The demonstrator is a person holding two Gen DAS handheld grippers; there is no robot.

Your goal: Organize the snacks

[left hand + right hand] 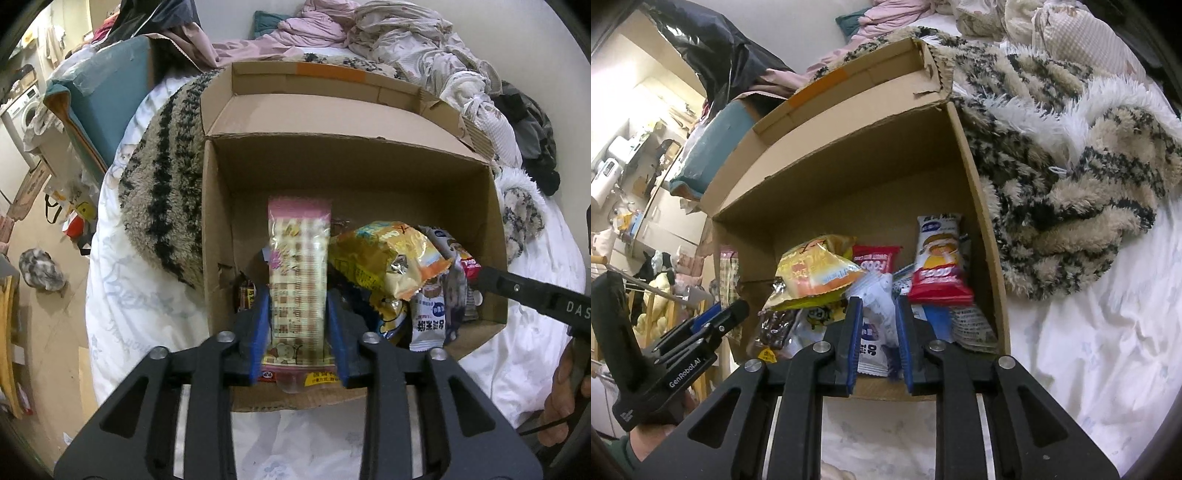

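Snacks fill the near part of an open cardboard box that sits on a bed covered by a white quilt, with a striped fleece blanket bunched against the box's left wall in the left wrist view. The left gripper reaches over the near wall of the box, and a long pink checked packet stands upright between its 2 blue pads; the pads flank the packet's sides, though whether they press on it cannot be told. To the right of that packet lies a yellow and orange chip bag, tilted over the other packets.

The right gripper also points down into the box, its pads close together and clamped on a white packet. Behind it a red and white packet leans against the box's right wall, and another red packet lies beside the chip bag. A brown packet lies at the left of the heap. The left gripper shows at the left edge of the right wrist view, held by a hand.
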